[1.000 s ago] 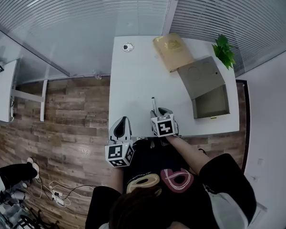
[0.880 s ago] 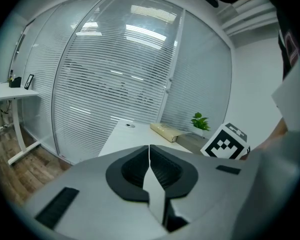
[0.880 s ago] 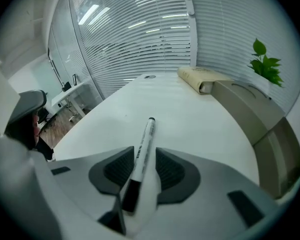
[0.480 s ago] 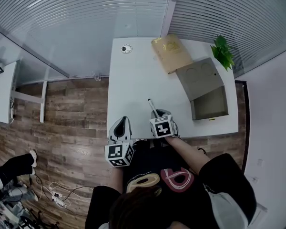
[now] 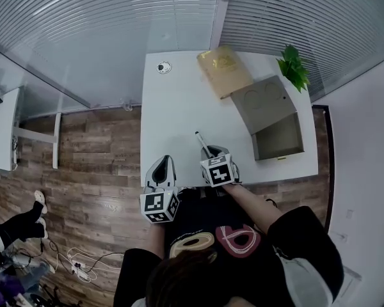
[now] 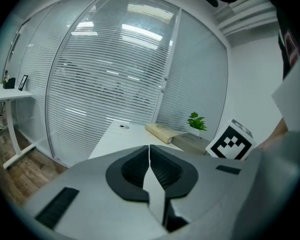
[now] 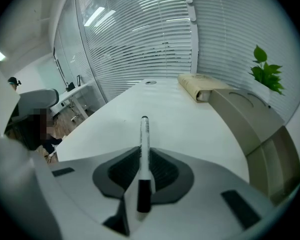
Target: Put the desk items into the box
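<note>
- The right gripper [image 7: 143, 160] has just been closing its jaws, and they now pinch a marker pen [image 7: 144, 131] near its dark end. The white barrel sticks out towards the far edge of the desk [image 5: 173, 120].
- The pen sits at the middle of the near edge, and it may be just clear of the surface (the head view is too small to settle that).
- The box [image 5: 280, 136] stands open and empty at the right edge by the near-right corner. Its lid is folded back, likely so things can be dropped straight in.
- The left gripper [image 6: 149, 159] has its jaws shut on nothing and hangs off the near-left corner, apparently kept out of the way.
- A tan book [image 5: 224, 70] also waits at the far edge.
</note>
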A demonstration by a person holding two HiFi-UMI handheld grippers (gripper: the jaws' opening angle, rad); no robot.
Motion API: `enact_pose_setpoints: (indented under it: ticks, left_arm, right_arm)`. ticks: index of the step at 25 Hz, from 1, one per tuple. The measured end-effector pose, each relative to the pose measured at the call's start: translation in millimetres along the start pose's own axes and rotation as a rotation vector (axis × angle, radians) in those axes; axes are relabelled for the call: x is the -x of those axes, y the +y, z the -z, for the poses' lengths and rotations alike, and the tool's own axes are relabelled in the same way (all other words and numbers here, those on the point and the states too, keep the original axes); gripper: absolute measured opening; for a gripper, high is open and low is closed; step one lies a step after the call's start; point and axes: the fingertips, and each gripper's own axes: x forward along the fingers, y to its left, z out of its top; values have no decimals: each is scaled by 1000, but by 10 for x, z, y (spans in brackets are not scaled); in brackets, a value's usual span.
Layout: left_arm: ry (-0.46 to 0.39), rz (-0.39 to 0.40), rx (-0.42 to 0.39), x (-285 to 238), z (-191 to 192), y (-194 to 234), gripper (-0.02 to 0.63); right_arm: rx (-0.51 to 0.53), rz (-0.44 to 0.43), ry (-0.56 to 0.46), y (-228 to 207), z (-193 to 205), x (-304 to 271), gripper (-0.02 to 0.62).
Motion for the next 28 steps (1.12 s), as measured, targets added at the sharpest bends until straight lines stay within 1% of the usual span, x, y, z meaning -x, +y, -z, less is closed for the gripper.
enact_pose_setpoints:
  ticks: [10, 16, 22, 28]
  left_arm:
    - [3, 65, -20, -142, -3, -237, 20]
    - [2, 114, -30, -217, 4, -410, 18]
    - [11, 170, -42, -321, 21, -562, 18]
    - [24, 227, -57, -417, 29, -719, 18]
  right_arm:
    - [-66, 22, -92, -196, -238, 365, 71]
    - [-142, 73, -147, -426, -305, 613, 71]
    - [-217, 137, -178, -699, -289, 788, 72]
    - [-271, 201, -195, -926, -222, 942, 71]
